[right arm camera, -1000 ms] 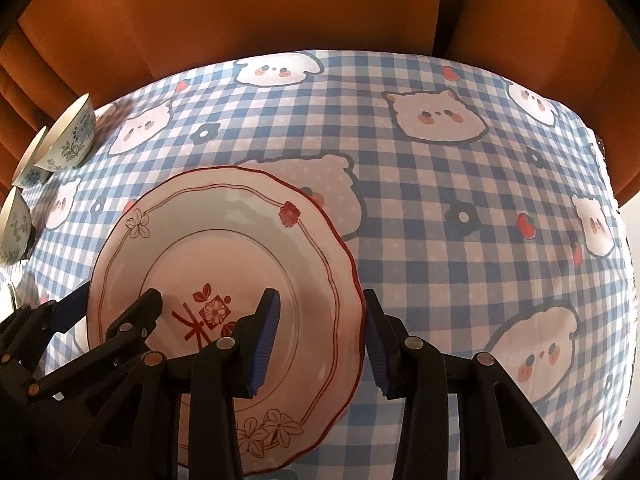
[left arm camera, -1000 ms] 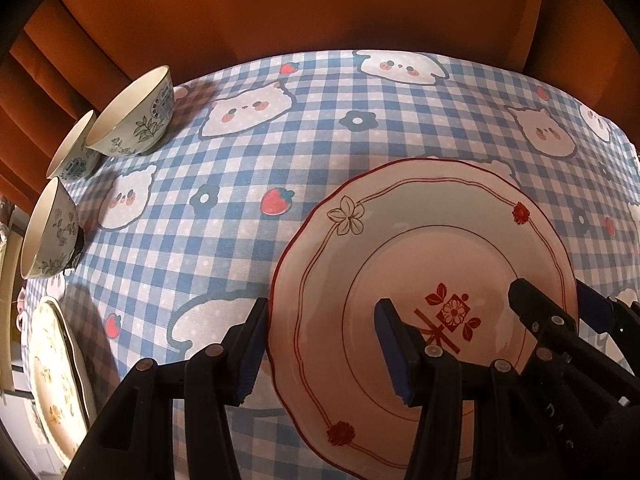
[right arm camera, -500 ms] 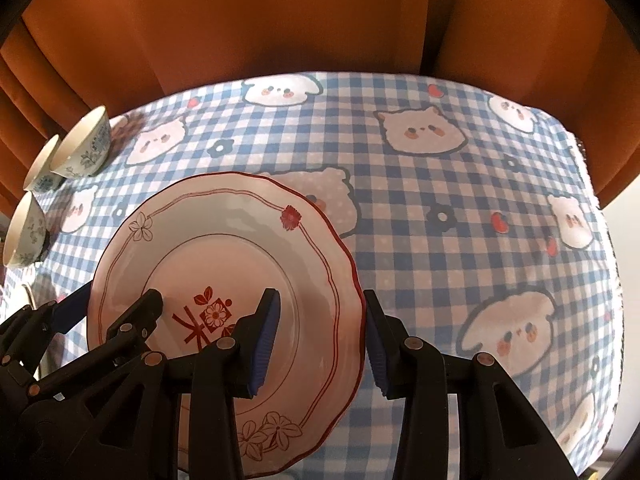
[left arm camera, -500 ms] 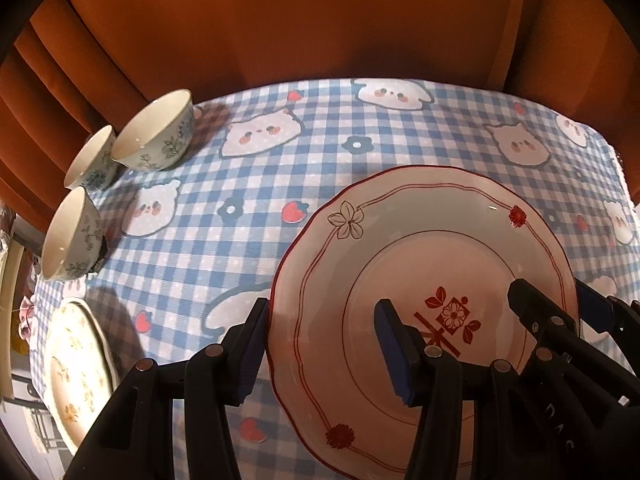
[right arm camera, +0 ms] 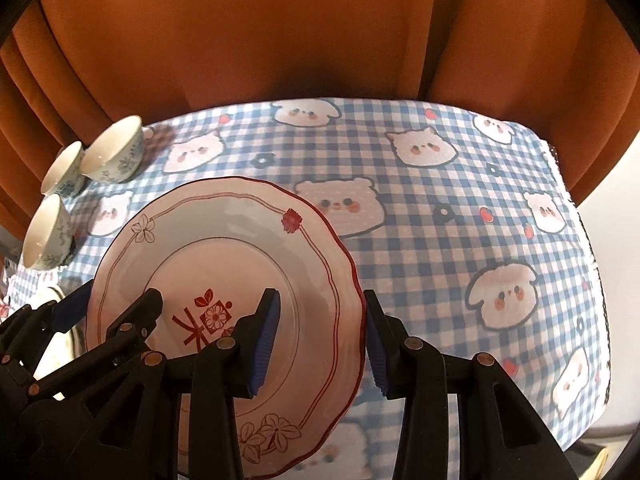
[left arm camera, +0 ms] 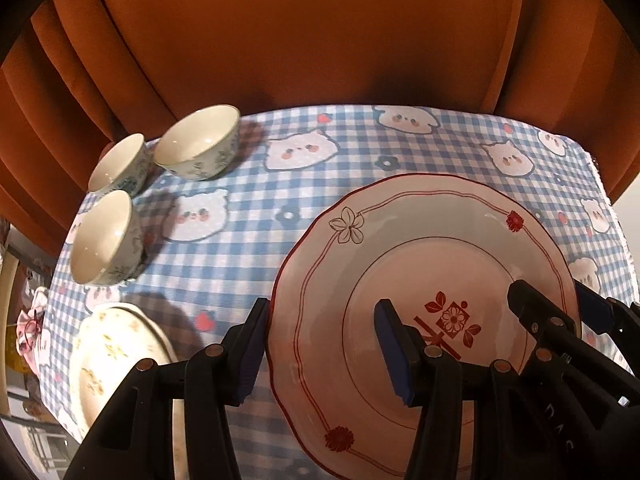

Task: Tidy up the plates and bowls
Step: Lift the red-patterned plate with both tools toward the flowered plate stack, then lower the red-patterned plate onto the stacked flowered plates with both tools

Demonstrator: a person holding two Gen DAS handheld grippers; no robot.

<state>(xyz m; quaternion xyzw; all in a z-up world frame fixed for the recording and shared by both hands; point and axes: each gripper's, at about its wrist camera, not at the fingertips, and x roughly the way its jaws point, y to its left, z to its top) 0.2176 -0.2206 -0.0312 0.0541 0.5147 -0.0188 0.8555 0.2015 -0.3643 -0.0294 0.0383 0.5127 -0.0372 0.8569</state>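
Note:
A cream plate with a red scalloped rim and a red flower emblem (left arm camera: 420, 248) (right arm camera: 224, 240) hangs above the table, carried between both grippers. My left gripper (left arm camera: 324, 344) is shut on its left rim, one pad under the edge and one on the plate's face. My right gripper (right arm camera: 320, 332) is shut on the opposite rim the same way. Three floral bowls (left arm camera: 200, 144) (left arm camera: 120, 164) (left arm camera: 104, 236) stand upright at the table's far left. A cream plate with yellow flowers (left arm camera: 116, 360) lies at the near left, partly behind my left fingers.
The table wears a blue checked cloth with bear faces (left arm camera: 280, 184) (right arm camera: 440, 240); its right edge drops off beside a pale floor. An orange curtain (left arm camera: 300, 40) hangs right behind the far edge. Clutter shows past the table's left edge.
Both grippers rose with the plate held between them, so the table looks smaller and farther. The bowls slid toward the middle of the view and the yellow-flowered plate came into fuller sight.

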